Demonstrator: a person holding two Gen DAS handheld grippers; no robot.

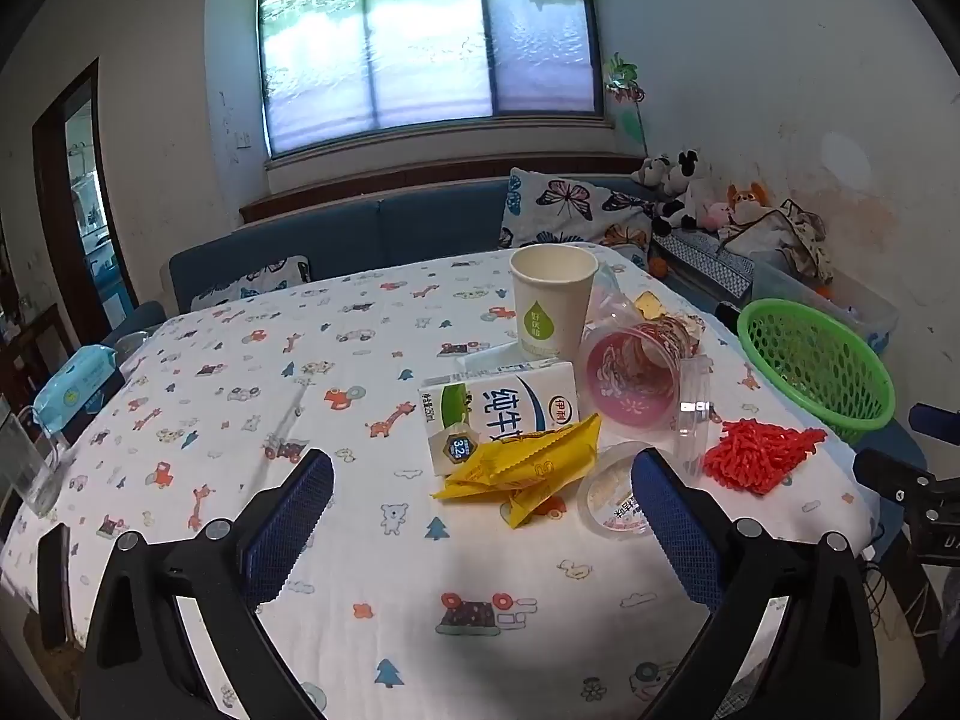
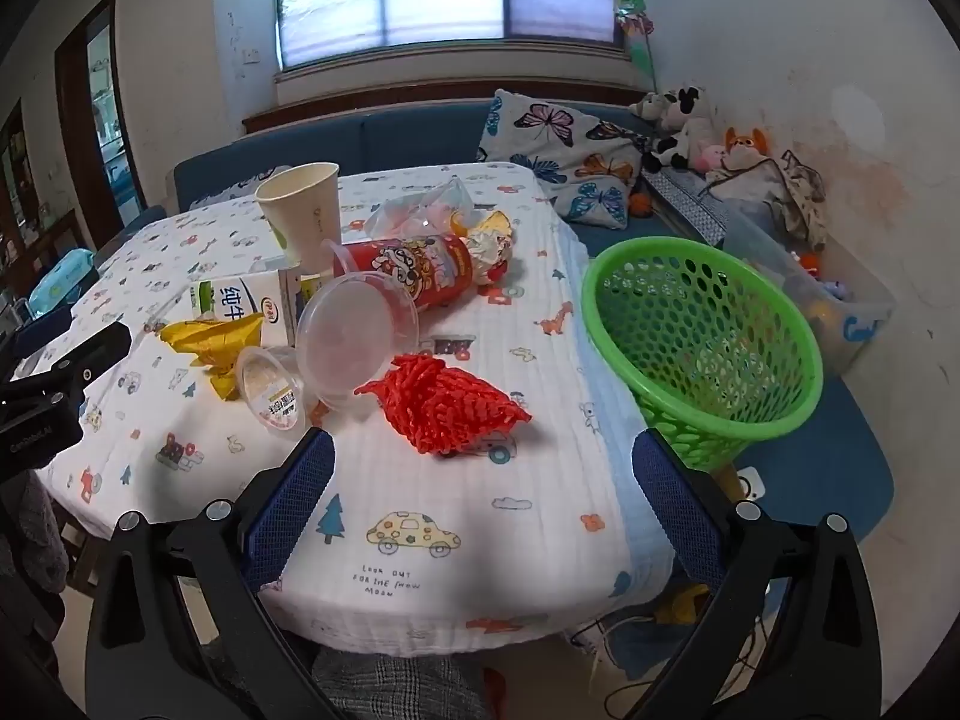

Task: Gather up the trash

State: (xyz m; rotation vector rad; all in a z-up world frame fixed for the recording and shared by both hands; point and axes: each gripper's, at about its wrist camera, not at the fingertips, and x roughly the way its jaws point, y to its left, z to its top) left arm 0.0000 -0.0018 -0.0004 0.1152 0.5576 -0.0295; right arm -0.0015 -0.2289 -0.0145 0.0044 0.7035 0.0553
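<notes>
Trash lies on the patterned tablecloth: a yellow wrapper (image 1: 528, 468) (image 2: 213, 339), a milk carton (image 1: 501, 414) (image 2: 243, 303), a paper cup (image 1: 552, 300) (image 2: 303, 213), a red tube lying on its side (image 1: 630, 372) (image 2: 414, 273), a clear lid (image 2: 354, 339), a small clear cup (image 1: 612, 495) (image 2: 273, 387) and a red net (image 1: 759, 459) (image 2: 444, 408). A green basket (image 1: 816, 360) (image 2: 702, 354) stands off the table's right edge. My left gripper (image 1: 483, 516) is open and empty just short of the wrapper. My right gripper (image 2: 483, 510) is open and empty just short of the net.
A wet-wipe pack (image 1: 75, 384) and a glass jug (image 1: 27, 468) sit at the table's left edge. A blue sofa (image 1: 384, 228) with butterfly cushions and plush toys (image 2: 690, 126) runs behind the table. A clear storage box (image 2: 840, 312) stands beyond the basket.
</notes>
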